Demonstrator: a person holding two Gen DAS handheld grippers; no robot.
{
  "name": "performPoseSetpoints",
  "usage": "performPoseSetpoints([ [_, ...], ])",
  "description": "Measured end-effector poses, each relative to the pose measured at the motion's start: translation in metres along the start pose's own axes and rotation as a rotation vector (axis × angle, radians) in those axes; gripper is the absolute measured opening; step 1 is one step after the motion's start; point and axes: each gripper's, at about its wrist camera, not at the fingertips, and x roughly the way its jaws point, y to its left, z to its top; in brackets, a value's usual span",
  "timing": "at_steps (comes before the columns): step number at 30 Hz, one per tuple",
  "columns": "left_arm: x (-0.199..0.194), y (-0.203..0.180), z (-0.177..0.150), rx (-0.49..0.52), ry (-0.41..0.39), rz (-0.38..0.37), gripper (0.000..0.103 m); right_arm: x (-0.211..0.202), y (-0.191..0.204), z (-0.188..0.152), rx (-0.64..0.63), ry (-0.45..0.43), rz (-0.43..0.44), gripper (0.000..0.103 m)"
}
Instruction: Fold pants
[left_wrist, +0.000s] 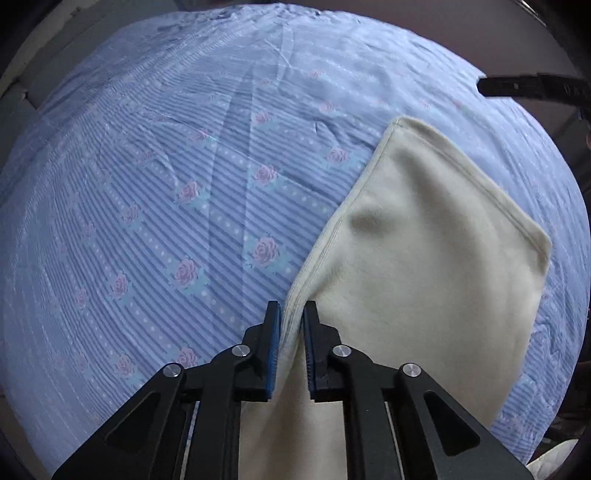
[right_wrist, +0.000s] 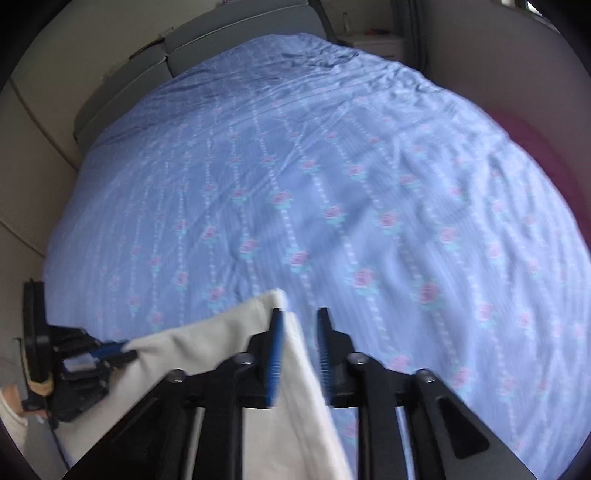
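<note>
Pants (left_wrist: 424, 236), long axis diagonal across bedspread (left_wrist: 147, 184), hem far-right.

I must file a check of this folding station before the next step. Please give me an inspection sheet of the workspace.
Surface: bed sheet, blue with stripes and pink roses, lightly wrinkled.
Job's things: cream pants lie folded on the sheet, one edge lifted.
Clutter: nothing seen on the sheet.
Grippers: left gripper is shut on the pants' edge; right gripper has its jaws apart, the pants' corner lying against the left pad only.
Cables: a thin dark cord hangs below the left gripper.
Surroundings: grey headboard and a pale wall beyond the bed.
</note>
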Motion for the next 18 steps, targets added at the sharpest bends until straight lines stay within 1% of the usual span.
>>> performPoseSetpoints([
  [1,-0.011,0.000,-0.002,-0.030,-0.042,-0.012,0.019,-0.012,-0.003,-0.007,-0.013,-0.019,-0.008,0.041],
  [2,-0.027,0.001,-0.006,-0.071,-0.100,-0.031,0.026,-0.022,-0.005,-0.015,-0.024,-0.034,-0.020,0.041],
  [3,-0.040,0.000,-0.011,-0.100,-0.144,-0.037,0.031,-0.034,-0.008,-0.026,-0.036,-0.042,-0.051,0.041],
  [5,-0.070,-0.008,-0.029,-0.162,-0.232,-0.027,0.042,-0.053,-0.008,-0.046,-0.047,-0.056,-0.064,0.041],
  [7,-0.093,-0.017,-0.050,-0.231,-0.291,-0.036,0.049,-0.069,-0.001,-0.072,-0.066,-0.053,-0.058,0.041],
  [8,-0.103,-0.023,-0.066,-0.259,-0.307,-0.034,0.049,-0.077,0.006,-0.087,-0.075,-0.049,-0.049,0.041],
  [10,-0.118,-0.037,-0.102,-0.309,-0.319,-0.027,0.049,-0.089,0.022,-0.110,-0.090,-0.036,-0.017,0.045],
  [11,-0.126,-0.042,-0.122,-0.346,-0.317,-0.021,0.049,-0.093,0.031,-0.121,-0.104,-0.033,-0.007,0.048],
  [13,-0.135,-0.048,-0.158,-0.409,-0.294,0.000,0.049,-0.104,0.057,-0.145,-0.149,-0.025,0.014,0.052],
  [14,-0.141,-0.048,-0.178,-0.454,-0.279,0.014,0.049,-0.107,0.068,-0.153,-0.165,-0.021,0.026,0.052],
  [18,-0.164,-0.030,-0.259,-0.631,-0.244,0.018,0.051,-0.116,0.127,-0.192,-0.220,0.033,0.096,0.052],
])
